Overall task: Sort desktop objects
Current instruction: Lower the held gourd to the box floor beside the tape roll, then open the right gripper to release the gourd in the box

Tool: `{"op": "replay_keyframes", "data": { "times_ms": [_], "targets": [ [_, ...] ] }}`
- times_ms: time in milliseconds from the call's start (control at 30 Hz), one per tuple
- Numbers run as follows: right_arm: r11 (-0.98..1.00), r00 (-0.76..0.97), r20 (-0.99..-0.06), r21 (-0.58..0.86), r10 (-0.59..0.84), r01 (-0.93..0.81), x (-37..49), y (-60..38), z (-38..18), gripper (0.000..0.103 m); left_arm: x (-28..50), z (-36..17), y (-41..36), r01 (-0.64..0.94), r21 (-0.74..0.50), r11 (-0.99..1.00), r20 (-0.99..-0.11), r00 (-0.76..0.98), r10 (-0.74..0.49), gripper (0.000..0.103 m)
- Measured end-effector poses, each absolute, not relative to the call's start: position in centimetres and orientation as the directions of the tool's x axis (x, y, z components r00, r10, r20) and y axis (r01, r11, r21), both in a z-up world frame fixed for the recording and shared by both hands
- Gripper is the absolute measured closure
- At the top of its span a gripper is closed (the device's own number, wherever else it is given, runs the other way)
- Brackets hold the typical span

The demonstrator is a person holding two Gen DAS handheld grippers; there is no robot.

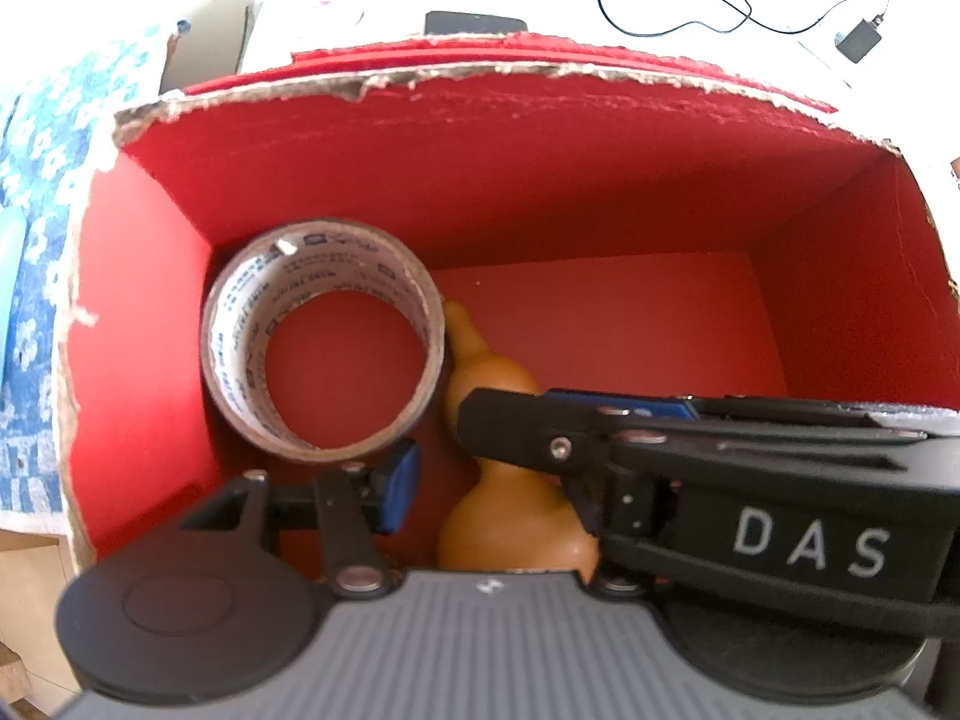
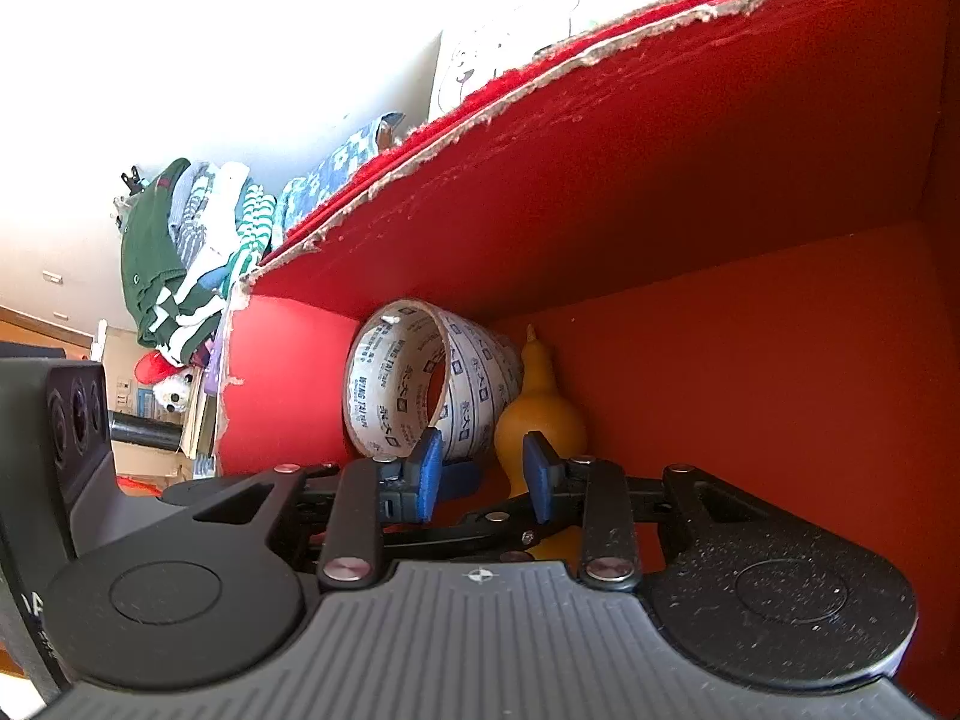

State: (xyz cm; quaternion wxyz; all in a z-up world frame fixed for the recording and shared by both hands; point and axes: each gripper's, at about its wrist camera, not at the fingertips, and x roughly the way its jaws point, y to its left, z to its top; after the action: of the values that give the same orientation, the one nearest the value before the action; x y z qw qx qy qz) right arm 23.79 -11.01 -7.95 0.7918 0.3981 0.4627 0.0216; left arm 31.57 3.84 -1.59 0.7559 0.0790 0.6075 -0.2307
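Observation:
A red cardboard box with torn rims holds a roll of printed packing tape in its far left corner. An orange-brown gourd lies on the box floor just right of the roll. My left gripper points down into the box; its left blue pad stands apart from the gourd's lower bulb, and its right finger is hidden. My right gripper reaches in from the right, across the gourd's waist. In the right wrist view my right gripper is open with nothing between its pads, the tape and gourd just beyond.
Beyond the box a black cable with a charger and a dark phone lie on a white table. A blue patterned cloth lies to the left. A pile of clothes sits outside the box.

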Motion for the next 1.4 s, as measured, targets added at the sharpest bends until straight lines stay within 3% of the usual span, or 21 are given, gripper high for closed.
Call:
{"op": "replay_keyframes", "data": {
  "times_ms": [1000,1167,1400],
  "targets": [
    [0.708,0.636,-0.716,0.606,0.288,0.362,22.5,-11.3,-6.6,0.065,30.1,0.7,5.1,0.465,-0.177,0.868,-0.919,0.239,-0.315,0.051],
    [0.749,0.693,-0.679,0.585,0.242,0.311,21.0,-11.2,-4.5,0.065,28.2,3.4,5.6,0.455,-0.12,0.883,-0.867,0.385,-0.316,0.034],
    [0.782,0.753,-0.626,0.567,0.206,0.258,19.7,-11.5,-2.7,0.064,26.6,6.1,5.7,0.408,-0.069,0.91,-0.831,0.482,-0.278,0.032]
  ]
}}
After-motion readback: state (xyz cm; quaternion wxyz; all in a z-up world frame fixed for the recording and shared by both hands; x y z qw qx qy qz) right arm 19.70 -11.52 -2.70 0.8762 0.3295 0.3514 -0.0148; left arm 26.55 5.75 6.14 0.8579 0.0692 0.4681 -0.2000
